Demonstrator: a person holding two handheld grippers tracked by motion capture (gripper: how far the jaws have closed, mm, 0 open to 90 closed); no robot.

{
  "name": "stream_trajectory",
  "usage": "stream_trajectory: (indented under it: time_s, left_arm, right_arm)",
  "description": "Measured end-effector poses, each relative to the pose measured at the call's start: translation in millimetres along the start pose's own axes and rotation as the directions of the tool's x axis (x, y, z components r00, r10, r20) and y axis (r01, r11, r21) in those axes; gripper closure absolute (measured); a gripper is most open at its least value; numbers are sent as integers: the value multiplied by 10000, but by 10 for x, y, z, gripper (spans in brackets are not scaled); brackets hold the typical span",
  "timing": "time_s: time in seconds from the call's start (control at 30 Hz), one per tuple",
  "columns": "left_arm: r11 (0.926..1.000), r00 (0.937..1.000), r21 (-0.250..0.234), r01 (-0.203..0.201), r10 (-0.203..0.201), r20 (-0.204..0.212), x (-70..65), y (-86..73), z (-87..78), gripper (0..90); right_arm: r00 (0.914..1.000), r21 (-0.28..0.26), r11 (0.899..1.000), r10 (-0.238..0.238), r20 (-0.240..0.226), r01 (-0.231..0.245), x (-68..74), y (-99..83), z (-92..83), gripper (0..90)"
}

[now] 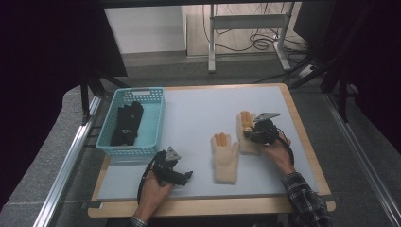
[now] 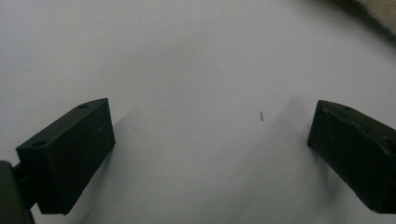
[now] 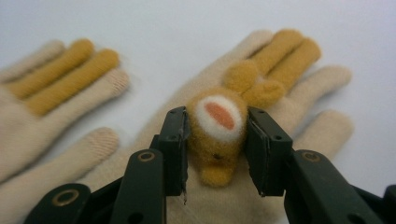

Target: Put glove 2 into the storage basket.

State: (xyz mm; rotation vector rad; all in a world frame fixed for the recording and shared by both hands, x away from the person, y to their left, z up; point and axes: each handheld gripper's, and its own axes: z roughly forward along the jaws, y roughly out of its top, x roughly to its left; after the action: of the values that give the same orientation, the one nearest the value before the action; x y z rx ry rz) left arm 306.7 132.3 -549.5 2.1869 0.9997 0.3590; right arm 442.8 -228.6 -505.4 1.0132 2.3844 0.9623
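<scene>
Right of frame centre, the right gripper (image 1: 253,128) rests on a cream glove (image 1: 248,142); a second glove (image 1: 225,158) lies just beside it.

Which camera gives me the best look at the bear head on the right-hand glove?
The right gripper view: the bear head sits close and sharp between the right tongs, whose pads press its sides. In the high view the right gripper covers that spot on the glove. The left gripper view faces bare table.

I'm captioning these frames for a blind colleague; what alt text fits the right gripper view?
The right gripper has its two black jaws closed on a fuzzy orange animal-head decoration with a white-and-orange patch, sewn on a cream knitted glove with orange middle fingers. The glove lies flat on the pale table surface, with a second matching cream glove to its left.
</scene>
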Motion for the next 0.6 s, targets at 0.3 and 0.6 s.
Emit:
stream_trajectory:
  time_s: [0.3, 0.6]
  left_arm:
    - [10000, 10000, 2, 6, -6, -10, -1, 0, 0, 9]
    - [10000, 10000, -13, -6, 6, -25, 0, 0, 1, 9]
  right_arm:
    - [9991, -510, 9980, 374, -199, -384, 53, 70, -430, 608]
    - [9946, -803, 9957, 385, -966, -463, 368, 138, -854, 608]
